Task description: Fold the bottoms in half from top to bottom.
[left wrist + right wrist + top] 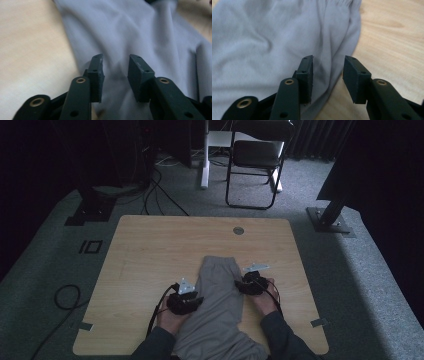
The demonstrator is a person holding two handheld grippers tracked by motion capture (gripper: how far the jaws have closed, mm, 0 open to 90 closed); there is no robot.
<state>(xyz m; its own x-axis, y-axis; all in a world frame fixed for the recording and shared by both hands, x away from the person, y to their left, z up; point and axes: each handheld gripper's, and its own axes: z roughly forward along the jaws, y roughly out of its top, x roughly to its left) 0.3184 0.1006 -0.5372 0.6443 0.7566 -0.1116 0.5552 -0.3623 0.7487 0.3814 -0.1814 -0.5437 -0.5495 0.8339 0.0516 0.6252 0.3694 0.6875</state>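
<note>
- Wooden bench (150, 260) stands on grey carpet in a dim room; a folding chair (257, 155) sits beyond its far edge, well apart from the work;
- grey trousers (217, 300) lie on the near half of the bench; the elastic waistband (218, 261) points away from the person, the legs run back toward the near edge and over it; the long axis therefore runs near to far, tilted slightly;
- left gripper (192, 301) sits at the left edge of the garment, about midway along it; in the left gripper view its jaws stand partly apart with cloth (140, 37) beneath and ahead of the gap, no fold pinched between the pads;
- right gripper (247, 282) sits at the right edge, a little farther up toward the waistband; in the right gripper view its jaws are likewise partly apart, straddling the cloth edge (342, 67), bare wood (392, 37) to one side; nothing gripped;
- judgement: the garment lies between the two grippers, each at its own side edge; both are about equally near; any coming fold would turn on that near-to-far axis.
</note>
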